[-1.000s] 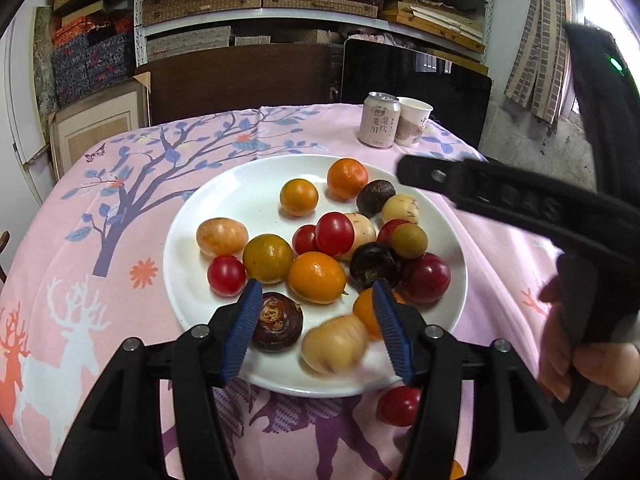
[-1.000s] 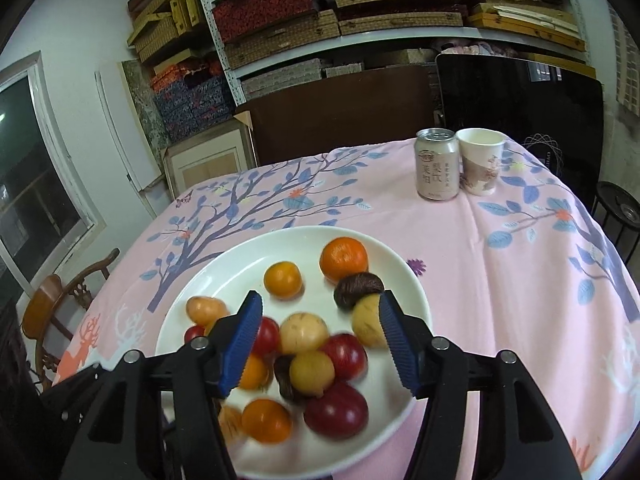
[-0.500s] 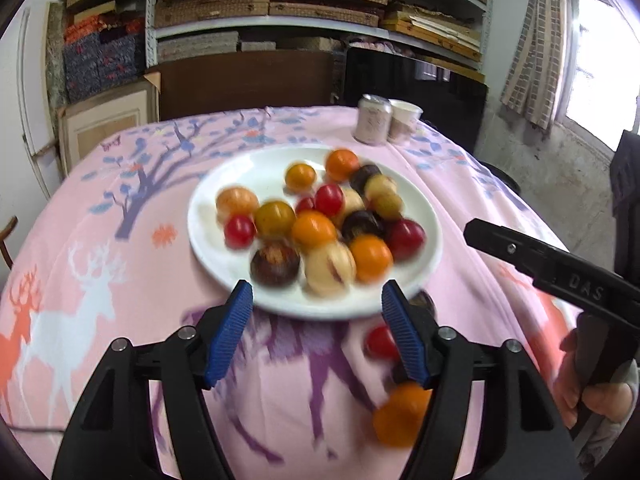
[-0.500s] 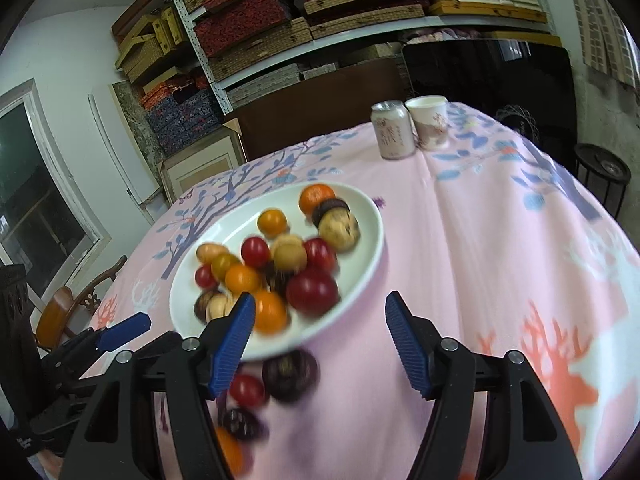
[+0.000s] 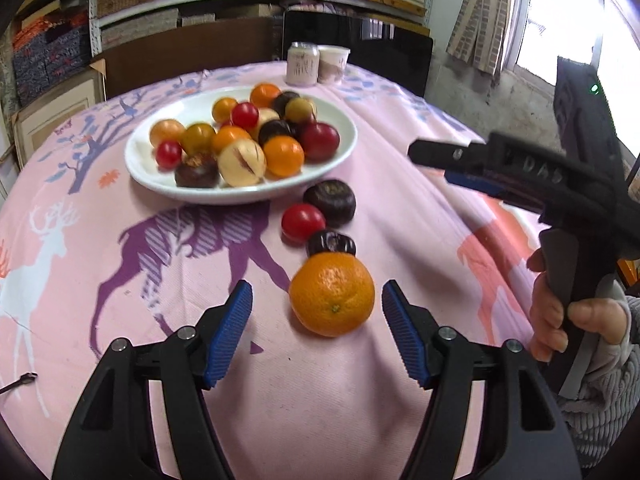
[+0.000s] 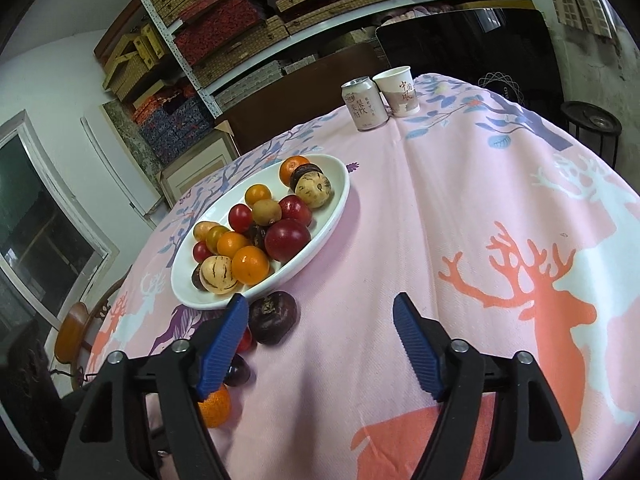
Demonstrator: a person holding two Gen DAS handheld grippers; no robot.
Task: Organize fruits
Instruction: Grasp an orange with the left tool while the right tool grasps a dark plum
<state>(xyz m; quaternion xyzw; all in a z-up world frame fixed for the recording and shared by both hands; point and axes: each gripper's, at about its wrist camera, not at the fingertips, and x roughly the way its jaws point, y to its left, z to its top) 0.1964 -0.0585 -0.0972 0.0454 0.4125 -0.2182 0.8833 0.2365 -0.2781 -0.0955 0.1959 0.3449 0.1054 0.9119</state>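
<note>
A white plate (image 5: 144, 178) (image 6: 332, 216) holds several fruits: oranges, red and dark ones, pale melons. On the cloth in front of the plate lie a large dark fruit (image 5: 330, 202) (image 6: 273, 317), a red fruit (image 5: 302, 222) (image 6: 245, 345), a small dark fruit (image 5: 331, 243) (image 6: 238, 374) and an orange (image 5: 332, 294) (image 6: 215, 406). My left gripper (image 5: 316, 332) is open, with the orange just ahead between its fingers. My right gripper (image 6: 320, 344) is open and empty over the cloth, right of the loose fruits. It also shows in the left wrist view (image 5: 472, 164).
A drink can (image 5: 303, 63) (image 6: 364, 105) and a paper cup (image 5: 333, 63) (image 6: 399, 90) stand at the table's far edge. The pink patterned tablecloth (image 6: 460, 240) covers a round table. Shelves with boxes, a dark chair (image 6: 468, 56) and a wooden chair (image 6: 74, 330) surround it.
Both grippers have pulled back from over the plate toward the table's near side. Loose fruits on the cloth have come into view, the orange now between the left fingers.
</note>
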